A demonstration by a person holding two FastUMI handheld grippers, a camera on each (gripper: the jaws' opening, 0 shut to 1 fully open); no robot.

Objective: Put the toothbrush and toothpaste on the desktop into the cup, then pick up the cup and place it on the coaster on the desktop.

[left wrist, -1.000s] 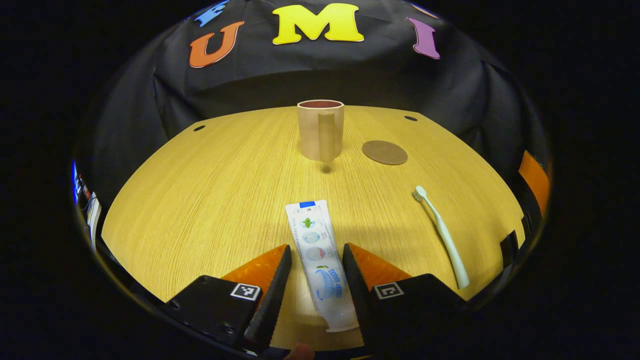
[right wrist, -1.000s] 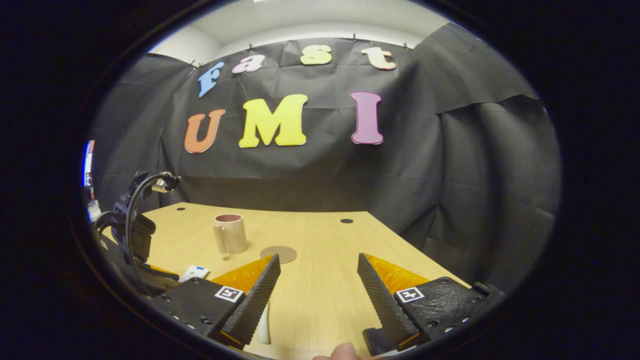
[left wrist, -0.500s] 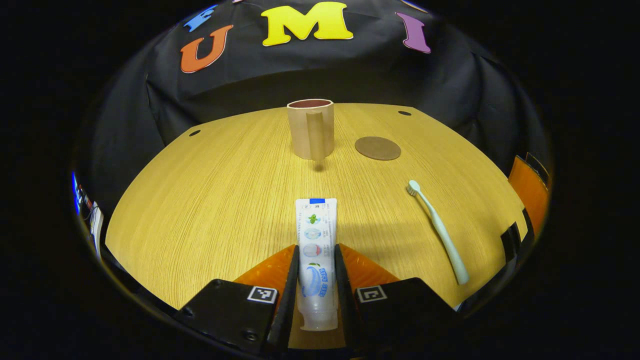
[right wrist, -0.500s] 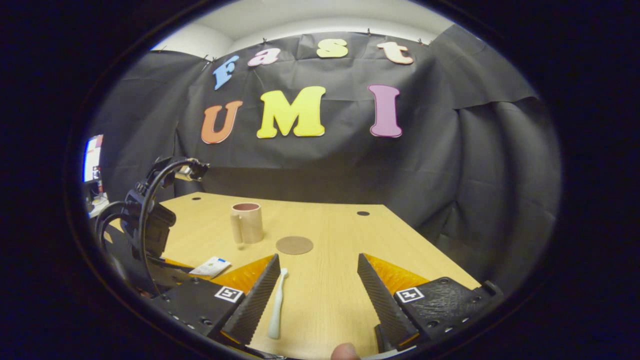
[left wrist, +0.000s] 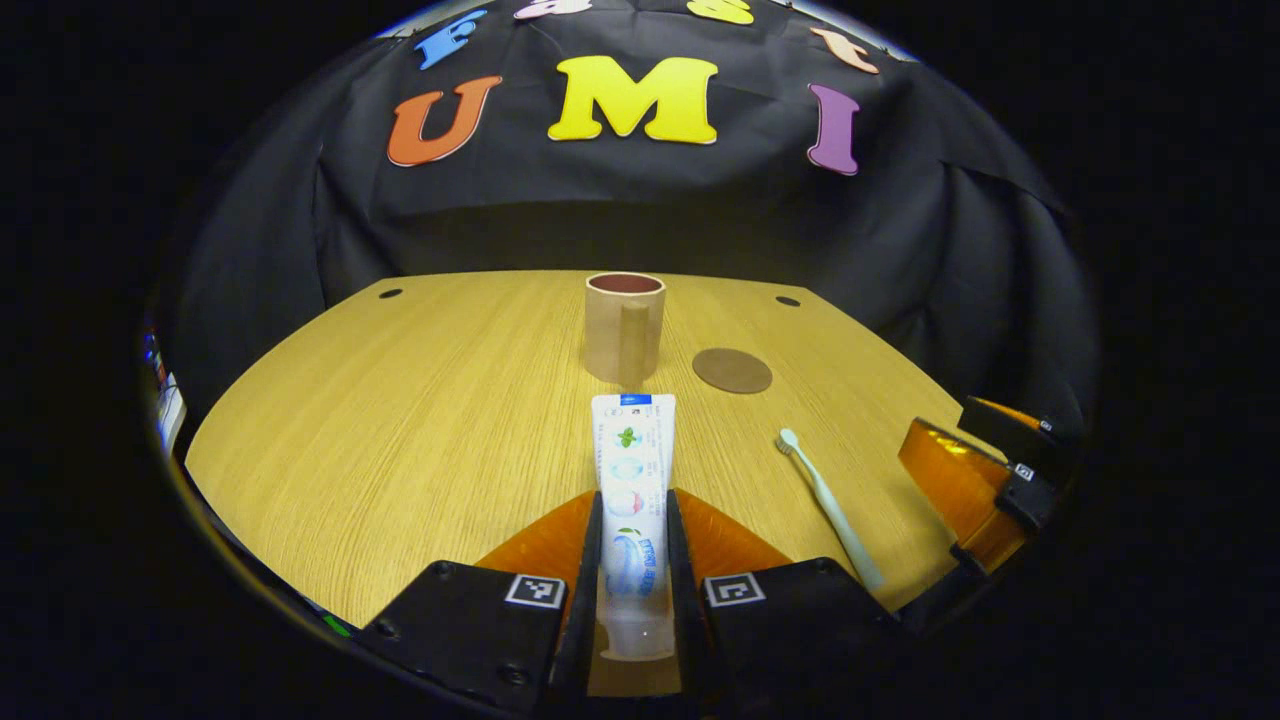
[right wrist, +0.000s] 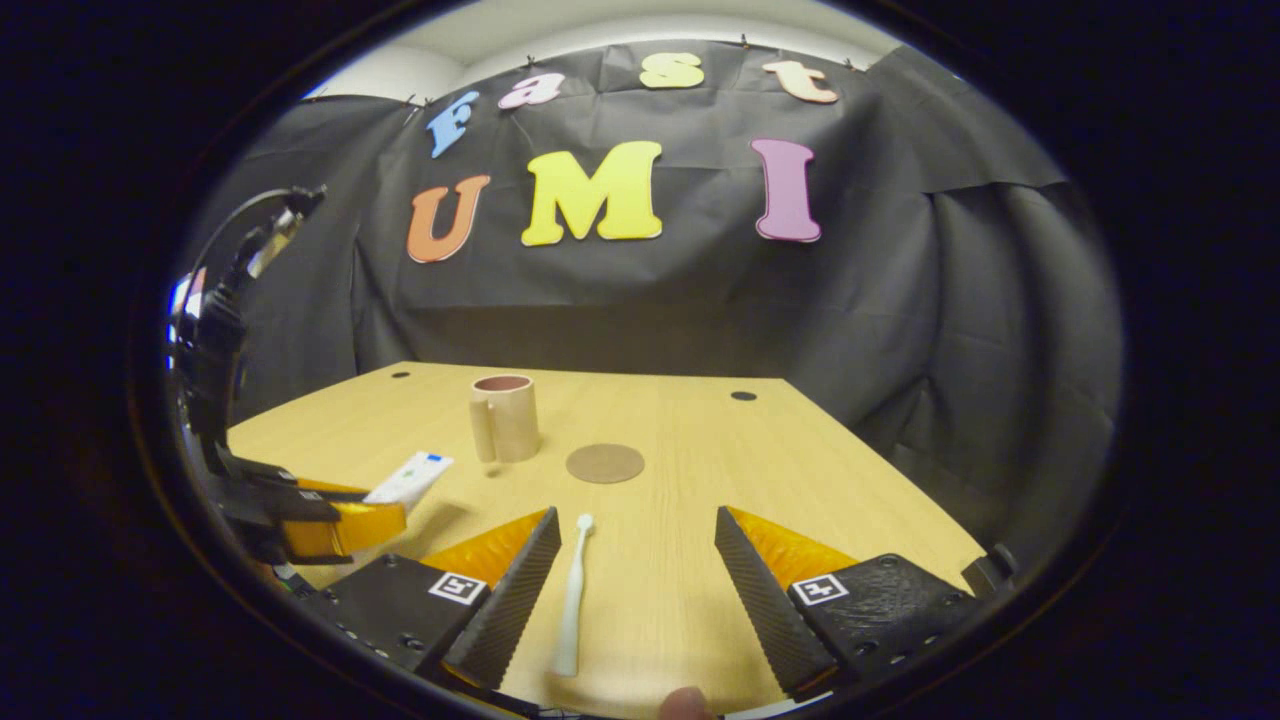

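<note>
The toothpaste (left wrist: 632,470) is pinched between the pressed-in fingers of the left gripper (left wrist: 633,560) at lower centre, lifted off the desktop (left wrist: 400,420); the toothbrush (right wrist: 573,595) lies flat between the spread fingers of the right gripper (right wrist: 637,590); the cup (left wrist: 624,327) stands beside, not on, the coaster (left wrist: 732,370), so both insertions and the cup transfer are judged outstanding.

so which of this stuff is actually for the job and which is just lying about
For the job:
white toothpaste tube, in the left gripper's jaws
pale green toothbrush
beige cup with a handle
round brown coaster

Just there:
wooden desktop with dark holes
black cloth wall
</note>
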